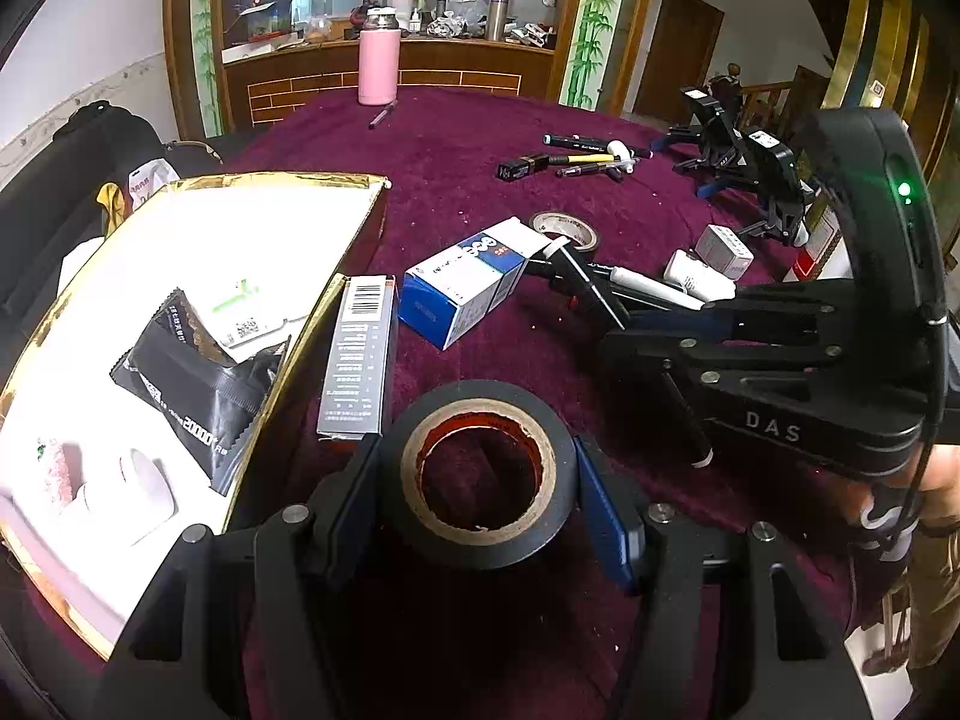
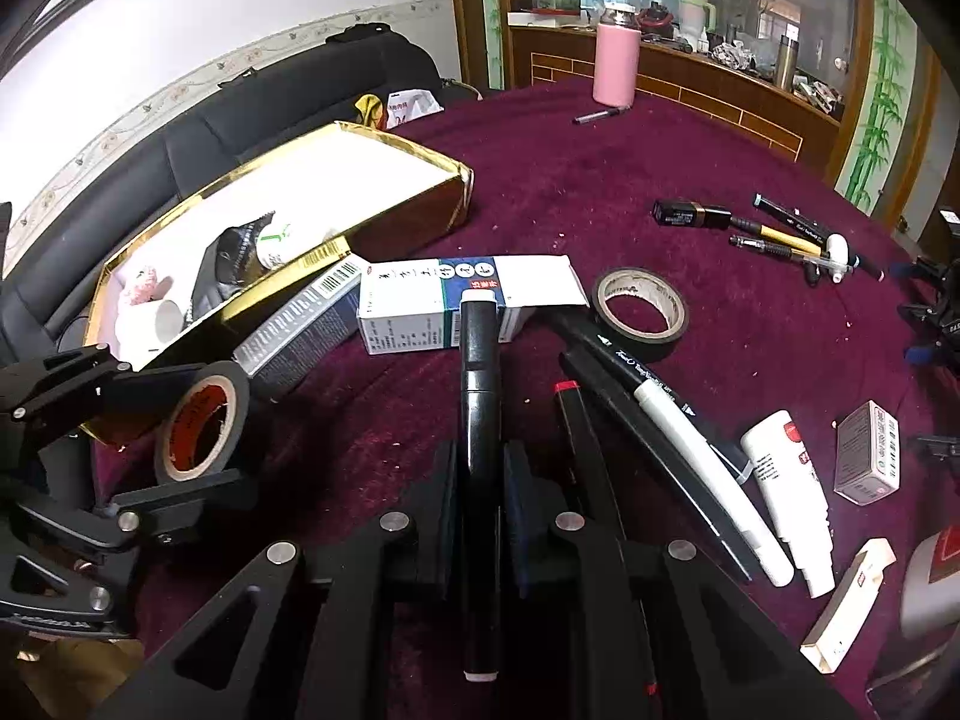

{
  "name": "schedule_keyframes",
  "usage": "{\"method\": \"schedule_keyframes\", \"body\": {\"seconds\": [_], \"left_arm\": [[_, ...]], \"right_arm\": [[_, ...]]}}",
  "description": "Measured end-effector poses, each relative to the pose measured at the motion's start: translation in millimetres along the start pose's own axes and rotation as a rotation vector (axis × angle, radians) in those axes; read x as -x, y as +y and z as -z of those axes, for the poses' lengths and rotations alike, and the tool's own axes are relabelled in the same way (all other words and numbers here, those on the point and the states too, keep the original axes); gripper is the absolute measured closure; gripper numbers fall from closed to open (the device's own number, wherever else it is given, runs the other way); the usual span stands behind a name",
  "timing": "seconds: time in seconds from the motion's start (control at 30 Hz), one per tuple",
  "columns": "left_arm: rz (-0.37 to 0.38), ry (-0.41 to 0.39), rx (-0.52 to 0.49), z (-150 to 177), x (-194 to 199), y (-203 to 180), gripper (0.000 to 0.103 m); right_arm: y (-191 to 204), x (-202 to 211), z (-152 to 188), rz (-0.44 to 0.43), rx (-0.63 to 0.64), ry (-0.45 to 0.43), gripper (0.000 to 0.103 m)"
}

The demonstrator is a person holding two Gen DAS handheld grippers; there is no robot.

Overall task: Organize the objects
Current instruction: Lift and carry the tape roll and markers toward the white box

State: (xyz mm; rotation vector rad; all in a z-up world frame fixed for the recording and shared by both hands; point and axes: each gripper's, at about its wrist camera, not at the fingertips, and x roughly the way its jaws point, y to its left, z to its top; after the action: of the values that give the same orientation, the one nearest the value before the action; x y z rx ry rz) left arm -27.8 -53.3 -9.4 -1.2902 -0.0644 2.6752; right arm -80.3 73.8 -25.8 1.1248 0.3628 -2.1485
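My left gripper (image 1: 477,483) is shut on a black roll of electrical tape (image 1: 480,474), held just above the maroon tablecloth beside the open gold box (image 1: 252,180). The same roll shows in the right wrist view (image 2: 201,420). My right gripper (image 2: 480,480) is shut on a black marker (image 2: 480,396) with white end caps, pointing at a blue and white medicine box (image 2: 420,306). The gold box (image 2: 336,138) holds a black packet (image 1: 180,384), a white carton and small white items.
A grey barcode box (image 1: 357,354) leans against the gold box. A second tape roll (image 2: 639,312), markers (image 2: 690,444), a white tube (image 2: 786,480), small boxes (image 2: 867,459) and pens (image 2: 780,234) lie on the cloth. A pink bottle (image 1: 378,57) stands at the far edge.
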Motion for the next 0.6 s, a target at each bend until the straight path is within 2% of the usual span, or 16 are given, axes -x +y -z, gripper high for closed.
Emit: {"method": "schedule_keyframes", "body": {"seconds": [0.27,0.6], "left_arm": [[-0.003,-0.022,-0.009,2,12,-3,0.041],[-0.013,-0.098,0.008,2,43,4,0.042]], "right_arm": [[11,13,0,-0.003,0.012,-0.023,0.087],[26,42,-13,-0.032,0.011,-0.116,0.087]]}}
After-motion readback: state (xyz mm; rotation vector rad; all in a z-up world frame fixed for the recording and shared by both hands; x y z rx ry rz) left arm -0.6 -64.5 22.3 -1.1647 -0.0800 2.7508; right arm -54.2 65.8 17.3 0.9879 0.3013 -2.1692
